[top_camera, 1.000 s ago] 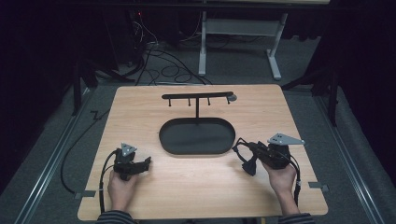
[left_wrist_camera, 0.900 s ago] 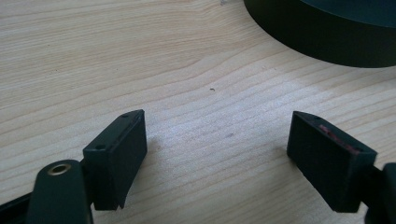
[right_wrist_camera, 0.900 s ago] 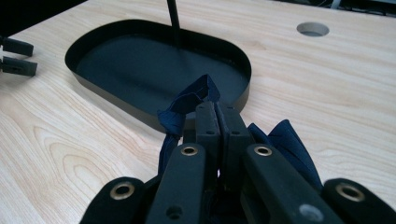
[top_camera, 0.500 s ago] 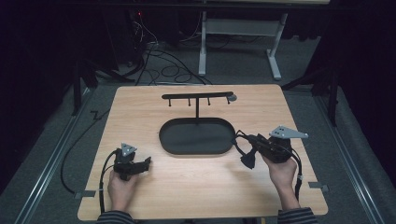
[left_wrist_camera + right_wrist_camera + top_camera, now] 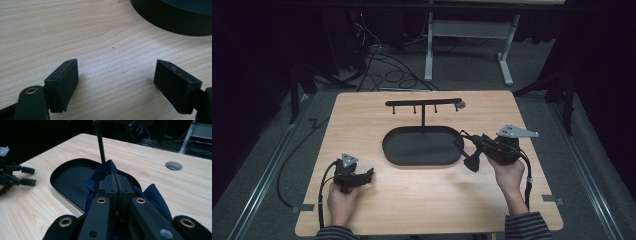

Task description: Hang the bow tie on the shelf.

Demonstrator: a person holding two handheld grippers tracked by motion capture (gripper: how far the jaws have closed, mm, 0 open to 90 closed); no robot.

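A black oval tray [image 5: 385,148] lies mid-table, and a thin T-shaped rack [image 5: 422,103] with small hooks rises from its far side. My right gripper [image 5: 465,140] hovers at the tray's right end, shut on a dark blue cloth [image 5: 472,163] that droops below the jaws. In the right gripper view the cloth [image 5: 155,195] bunches around the closed jaws [image 5: 115,178] above the tray [image 5: 66,178], with the rack's post [image 5: 100,142] ahead. My left gripper [image 5: 370,174] rests on the table at the front left, open and holding nothing [image 5: 116,72].
The wooden table [image 5: 362,120] has a round hole [image 5: 460,105] near the rack's right end. The tray's wall [image 5: 175,22] stands a short way ahead of the left gripper. Cables and a metal frame [image 5: 462,30] lie on the floor beyond the table.
My right gripper has carried the blue cloth away from the person and slightly left, up to the tray's right end. The left gripper has stayed put.
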